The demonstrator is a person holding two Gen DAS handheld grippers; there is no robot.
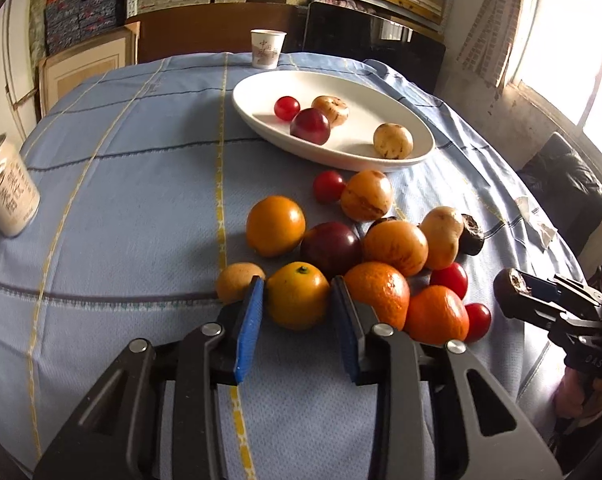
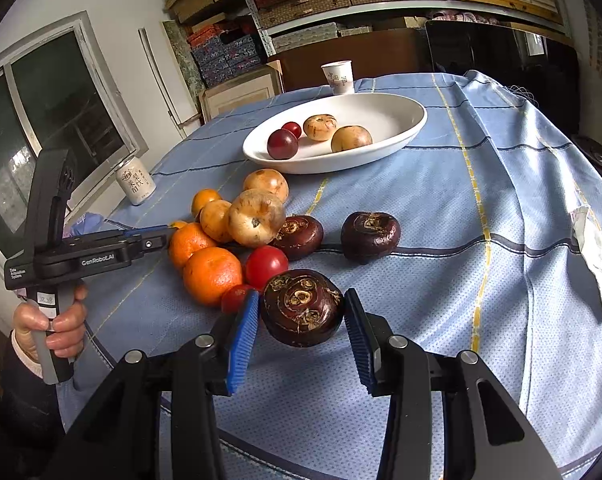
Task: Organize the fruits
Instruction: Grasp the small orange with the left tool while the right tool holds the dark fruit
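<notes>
My left gripper has its blue pads against both sides of a small orange with a green stem, at the near edge of a fruit pile. The pile holds oranges, a dark plum, cherry tomatoes and tan round fruits. My right gripper is shut on a dark water chestnut, held just above the cloth. Two more chestnuts lie beyond it. The white oval plate behind the pile holds a plum, a cherry tomato and two tan fruits.
A blue checked cloth covers the round table. A drink can stands at the left edge, a paper cup behind the plate, and a crumpled wrapper at the right. Shelves line the back wall.
</notes>
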